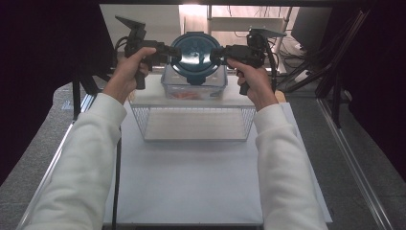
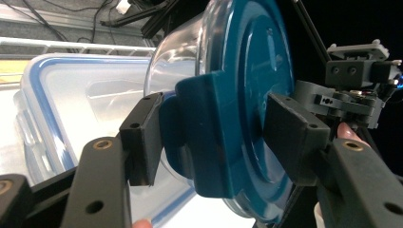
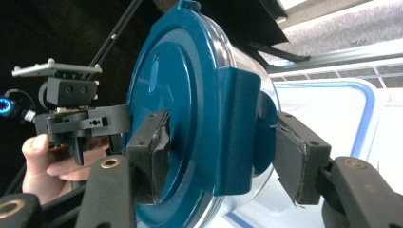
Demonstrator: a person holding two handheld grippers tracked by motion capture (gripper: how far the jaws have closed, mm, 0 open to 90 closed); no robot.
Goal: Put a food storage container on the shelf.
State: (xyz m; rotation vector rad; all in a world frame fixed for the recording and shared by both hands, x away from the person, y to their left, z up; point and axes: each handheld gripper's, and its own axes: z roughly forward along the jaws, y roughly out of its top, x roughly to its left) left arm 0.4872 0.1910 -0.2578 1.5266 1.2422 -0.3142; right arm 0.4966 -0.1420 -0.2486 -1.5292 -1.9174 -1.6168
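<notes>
**Round tub held on both sides above the box**

The left gripper [image 1: 173, 53] and right gripper [image 1: 216, 53] each clamp a latch tab on opposite sides of the tub [image 1: 195, 53], jaws about half closed, pads pressing on it. The tub, with its blue lid [image 2: 247, 95] facing the person, hangs tilted on its side above the clear box [image 1: 194, 86]. The box stands behind the wire basket [image 1: 194, 122] on the table [image 1: 191, 187].
</notes>
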